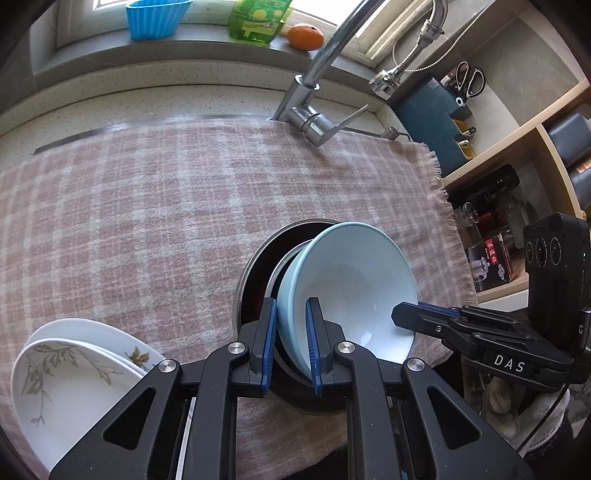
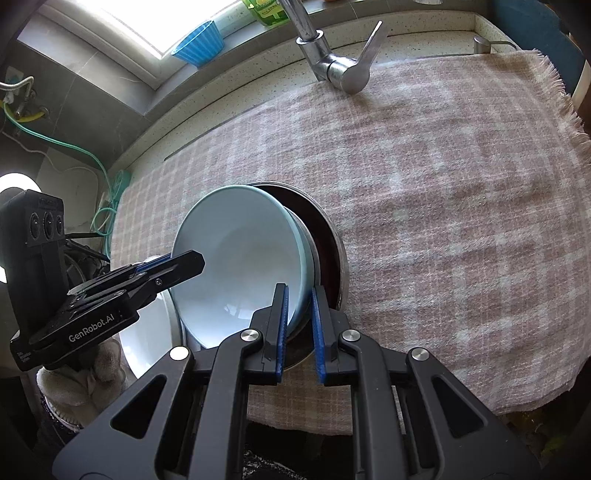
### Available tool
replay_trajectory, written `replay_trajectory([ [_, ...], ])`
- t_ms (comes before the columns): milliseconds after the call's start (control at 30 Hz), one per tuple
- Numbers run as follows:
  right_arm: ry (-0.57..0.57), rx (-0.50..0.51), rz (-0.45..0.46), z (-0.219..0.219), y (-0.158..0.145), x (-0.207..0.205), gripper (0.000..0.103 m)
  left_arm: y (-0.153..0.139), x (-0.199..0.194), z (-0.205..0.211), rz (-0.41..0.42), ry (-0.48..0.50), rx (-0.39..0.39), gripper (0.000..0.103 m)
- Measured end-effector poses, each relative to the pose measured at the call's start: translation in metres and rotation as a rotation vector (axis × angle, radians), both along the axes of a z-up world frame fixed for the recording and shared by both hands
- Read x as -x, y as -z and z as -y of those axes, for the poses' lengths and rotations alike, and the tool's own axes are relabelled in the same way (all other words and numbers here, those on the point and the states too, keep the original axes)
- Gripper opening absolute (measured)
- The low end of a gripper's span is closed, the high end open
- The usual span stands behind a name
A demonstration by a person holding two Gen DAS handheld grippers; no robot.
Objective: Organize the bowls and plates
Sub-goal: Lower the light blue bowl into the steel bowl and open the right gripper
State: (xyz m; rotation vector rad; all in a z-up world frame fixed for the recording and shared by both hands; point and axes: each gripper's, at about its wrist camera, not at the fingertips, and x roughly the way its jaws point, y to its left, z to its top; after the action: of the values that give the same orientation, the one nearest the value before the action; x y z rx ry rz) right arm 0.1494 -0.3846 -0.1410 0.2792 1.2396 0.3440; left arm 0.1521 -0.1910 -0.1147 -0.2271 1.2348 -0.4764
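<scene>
At the cloth's [image 1: 147,206] near left corner you have two white plates [image 1: 74,373] stacked, leaf prints on them, partly hidden under your left gripper's frame. Your left gripper [image 1: 291,345] is pinching the blue bowl [image 1: 351,280] by its rim: one blue pad sits against the outer wall, the other inside. The bowl is tipped up on edge, leaning inside a metal bowl [image 1: 255,266] with a dark interior, which rests on the cloth near the near edge, right of the plates. Your right gripper [image 2: 298,332] has its fingers on either side of the rims on the opposite side; the blue bowl's wall and the metal bowl's rim both lie between the pads, though whether they press tight cannot be told. In the right wrist view the left gripper [image 2: 184,260] reaches into the blue bowl [image 2: 240,254] from the left. Along the far edge stand the tap [image 1: 314,122], and on the sill a blue tub [image 1: 157,18], a green bottle [image 1: 258,18] and an orange [image 1: 305,36].
</scene>
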Motion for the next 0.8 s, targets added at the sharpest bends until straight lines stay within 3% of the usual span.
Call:
replay_trajectory([
  [500,-0.011,0.008,0.024,0.002,-0.006,0.002,0.015,0.001,-0.001,-0.001,-0.009,0.005,-0.016,0.014],
  [633,-0.007,0.011,0.052,0.005,-0.011,0.006,0.04,-0.003,0.001,-0.003,0.002,0.004,-0.008,0.014],
  [700,-0.005,0.011,0.072,0.007,-0.015,0.009,0.042,-0.006,0.001,-0.005,0.012,0.009,0.003,0.015],
  [800,0.005,0.014,0.119,0.011,-0.024,0.015,0.042,-0.011,0.003,-0.012,0.028,0.004,0.014,0.027],
])
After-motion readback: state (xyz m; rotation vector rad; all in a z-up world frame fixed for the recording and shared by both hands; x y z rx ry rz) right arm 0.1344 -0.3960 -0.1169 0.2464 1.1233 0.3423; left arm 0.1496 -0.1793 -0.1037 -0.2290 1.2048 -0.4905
